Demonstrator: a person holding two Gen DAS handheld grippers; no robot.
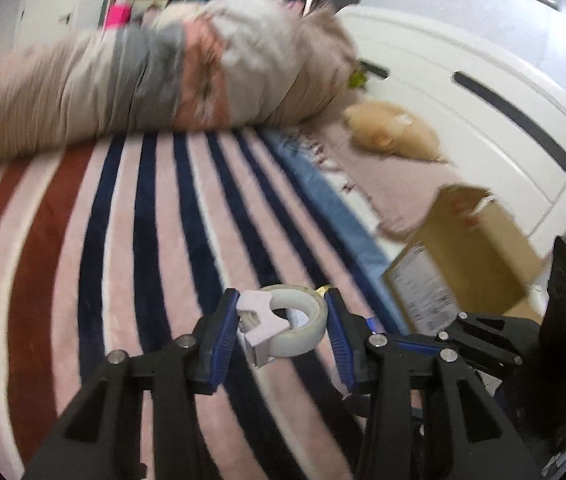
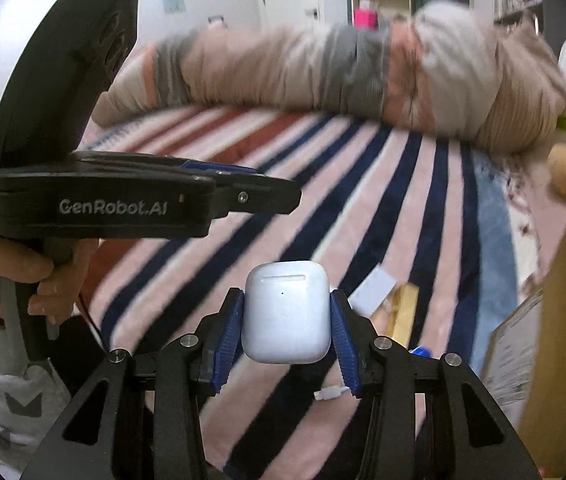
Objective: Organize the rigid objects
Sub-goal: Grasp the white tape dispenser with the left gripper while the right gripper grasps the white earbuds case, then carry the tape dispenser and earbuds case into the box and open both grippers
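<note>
Left claw (image 1: 283, 326) clamped on tape dispenser (image 1: 285, 322), right claw (image 2: 287, 320) on white earbud case (image 2: 286, 312), both above striped bed (image 1: 123, 240). Light, rigid; case glossy, probably slippery, best pinched across flat sides. Cardboard box (image 1: 471, 240) nearby.

Left gripper (image 1: 283, 330): black linkage arms, silver pivot screws, ribbed blue pads.
Right gripper (image 2: 286, 330): same black-and-blue build.
Housing: black, white "GenRobot.AI" lettering.
Hand (image 2: 23, 276): bare skin, white sleeve.
</note>
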